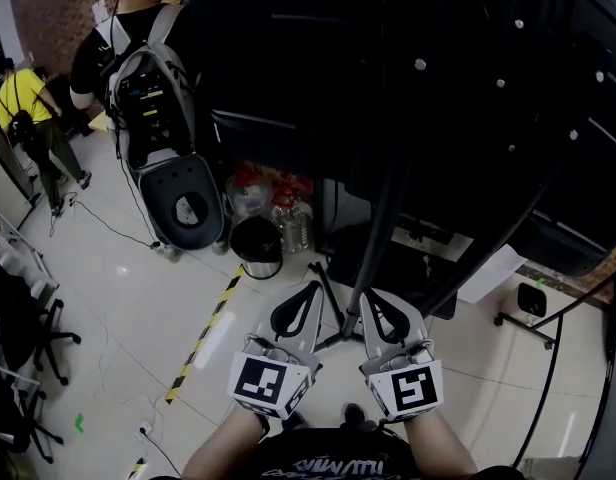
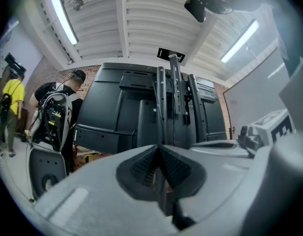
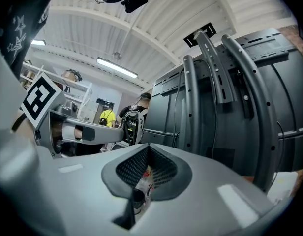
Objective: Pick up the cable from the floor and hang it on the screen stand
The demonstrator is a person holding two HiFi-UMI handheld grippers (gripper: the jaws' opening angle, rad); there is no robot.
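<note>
- White tiled floor lay widest at the left, between a yellow-and-black tape stripe and dark chairs at the left edge.
- Straight ahead, the stand rose on dark poles, and its feet spread over the tiles just beyond the grippers.
- A large black screen on it filled the upper right of the head view.
- A black bin and red-capped bottles crowded the stand's foot on the left.
- Farther left, one person with a grey backpack rig stood close to the screen's edge, and another person in yellow stood beyond.
- A cable, thin and dark, ran loosely over the tiles at the left, well apart from both grippers. I could not tell whether this was the task's one.
- In the right gripper view, a thin dark line hung down the stand's rails. What it was stayed unclear.
- The left gripper was held level beside the right one, with its ribbed pads meeting at the tips and nothing between them.
- The right gripper had its jaws fully together and was also empty.
- Each gripper bore a cube with black-and-white square markers.
- White print on the dark shirt at the bottom edge of the head view and a white label on the stand's base were too blurred to read.
</note>
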